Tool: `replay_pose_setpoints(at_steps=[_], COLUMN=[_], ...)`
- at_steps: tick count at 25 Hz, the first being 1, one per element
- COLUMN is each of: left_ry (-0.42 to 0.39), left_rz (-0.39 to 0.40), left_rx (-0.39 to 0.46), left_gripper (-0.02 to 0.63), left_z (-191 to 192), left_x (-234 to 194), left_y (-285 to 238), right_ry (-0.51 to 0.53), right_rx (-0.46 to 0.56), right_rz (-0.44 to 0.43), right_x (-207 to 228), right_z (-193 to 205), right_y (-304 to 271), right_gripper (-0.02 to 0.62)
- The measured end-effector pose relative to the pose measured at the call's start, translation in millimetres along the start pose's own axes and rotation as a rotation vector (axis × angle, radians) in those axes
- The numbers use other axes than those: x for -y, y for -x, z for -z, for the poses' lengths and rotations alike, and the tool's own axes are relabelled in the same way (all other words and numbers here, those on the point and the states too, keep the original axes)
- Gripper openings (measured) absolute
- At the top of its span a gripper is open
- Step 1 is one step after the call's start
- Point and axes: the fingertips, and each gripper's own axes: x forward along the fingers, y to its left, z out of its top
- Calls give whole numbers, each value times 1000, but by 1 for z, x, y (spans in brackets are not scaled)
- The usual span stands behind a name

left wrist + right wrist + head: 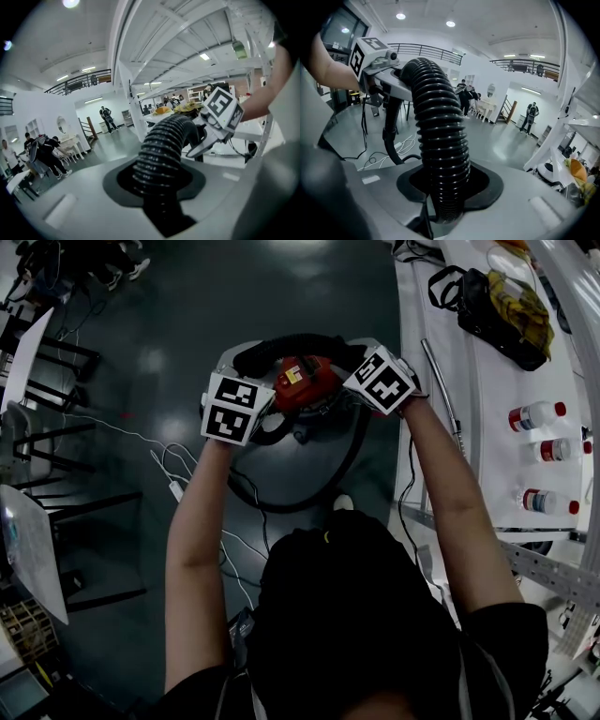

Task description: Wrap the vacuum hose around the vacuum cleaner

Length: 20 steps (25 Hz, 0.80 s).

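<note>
The vacuum cleaner [305,382], red on top, stands on the dark floor in front of me. Its black ribbed hose [298,345] arches over it, and a further loop [330,486] lies on the floor nearer to me. My left gripper [232,407] is shut on the hose [161,154] at the arch's left end. At the arch's right end, my right gripper [382,381] is shut on the same hose [440,140]. Each gripper view shows the other gripper at the far end of the arch: the right one [220,112], the left one [375,58].
A white table [487,418] runs along the right with a black and yellow bag [502,306], three bottles [534,415] and a metal tube [441,381] at its edge. White cables and a power strip [175,488] lie on the floor at left, near chairs [47,362].
</note>
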Motion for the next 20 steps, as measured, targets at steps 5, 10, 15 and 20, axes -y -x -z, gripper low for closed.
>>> replay_pose_setpoints(at_steps=[5, 10, 15, 20], left_ry=[96, 75, 61, 234], left_rz=[12, 19, 9, -3], left_rx=[47, 46, 5, 69], left_gripper=[130, 130, 130, 129], left_z=[-10, -14, -5, -3], left_x=[-3, 1, -2, -16], left_y=[4, 2, 1, 9], right_ry=[34, -23, -138, -162], right_rx=[97, 75, 122, 87], right_rz=[-44, -4, 46, 123], right_x=[-9, -2, 12, 30], right_z=[-7, -3, -5, 4], right_y=[3, 0, 8, 10], right_gripper=[147, 147, 186, 247])
